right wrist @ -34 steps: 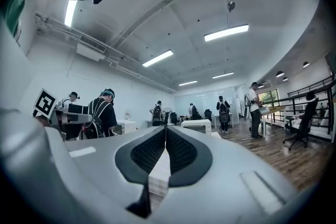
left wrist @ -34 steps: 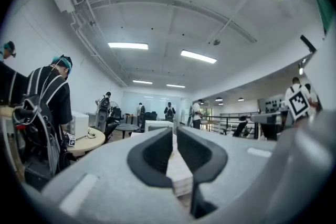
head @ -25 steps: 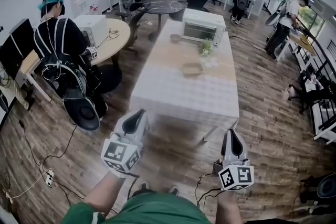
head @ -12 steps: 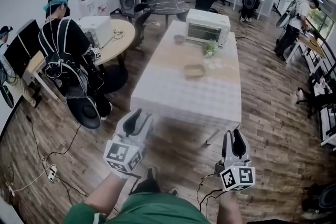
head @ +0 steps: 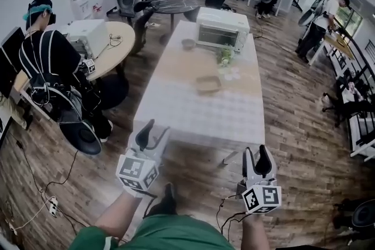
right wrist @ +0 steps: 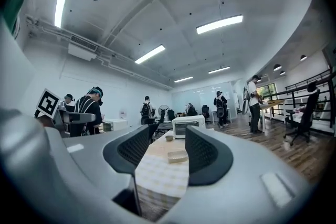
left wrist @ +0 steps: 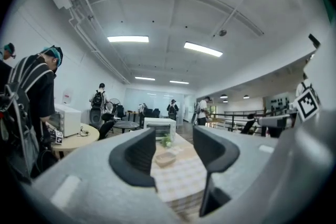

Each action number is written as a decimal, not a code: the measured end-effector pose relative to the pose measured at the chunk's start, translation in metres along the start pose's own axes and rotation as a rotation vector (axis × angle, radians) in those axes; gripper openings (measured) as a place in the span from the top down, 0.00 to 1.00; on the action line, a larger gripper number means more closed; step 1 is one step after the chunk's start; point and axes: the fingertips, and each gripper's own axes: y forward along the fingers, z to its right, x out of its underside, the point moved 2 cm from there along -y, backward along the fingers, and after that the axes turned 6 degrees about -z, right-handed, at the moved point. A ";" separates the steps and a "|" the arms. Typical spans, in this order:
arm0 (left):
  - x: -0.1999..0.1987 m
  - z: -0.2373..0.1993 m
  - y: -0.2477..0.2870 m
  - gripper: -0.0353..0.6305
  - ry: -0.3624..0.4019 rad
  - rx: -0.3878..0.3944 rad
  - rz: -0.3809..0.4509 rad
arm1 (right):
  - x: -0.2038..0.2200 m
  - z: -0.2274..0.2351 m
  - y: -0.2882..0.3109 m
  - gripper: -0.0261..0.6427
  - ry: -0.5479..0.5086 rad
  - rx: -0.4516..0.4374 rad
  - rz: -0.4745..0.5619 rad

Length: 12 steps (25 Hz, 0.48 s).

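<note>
I hold both grippers over the wood floor, short of the near end of a long table [head: 199, 117] with a checked cloth. My left gripper [head: 154, 130] is open and empty, and so is my right gripper [head: 254, 158]. On the table lie a shallow tan tray [head: 207, 84], a small bowl [head: 188, 43], a green plant [head: 225, 55] and, at the far end, a white oven [head: 221, 27]. The left gripper [left wrist: 173, 144] frames the tray [left wrist: 165, 158] and oven [left wrist: 160, 126] between its jaws. The right gripper [right wrist: 167, 147] does the same with the tray [right wrist: 177, 157].
A person with a backpack rig [head: 44, 61] stands at the left by a round table [head: 114, 44] holding a white appliance [head: 87, 37]. A black stool [head: 79, 136] and cables [head: 50, 202] are on the floor at left. More people and chairs are at the back and right.
Both grippers were shut and now stand open. They have tipped down, so the table shows between their jaws. I have moved a little closer to the table.
</note>
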 end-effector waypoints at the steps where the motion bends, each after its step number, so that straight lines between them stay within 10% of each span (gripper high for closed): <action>1: 0.001 -0.011 0.012 0.61 -0.004 0.010 -0.003 | 0.001 -0.004 0.014 0.66 0.004 -0.001 -0.012; 12: 0.009 -0.119 0.120 0.62 -0.070 0.114 -0.041 | 0.001 -0.028 0.140 0.67 0.035 0.035 -0.081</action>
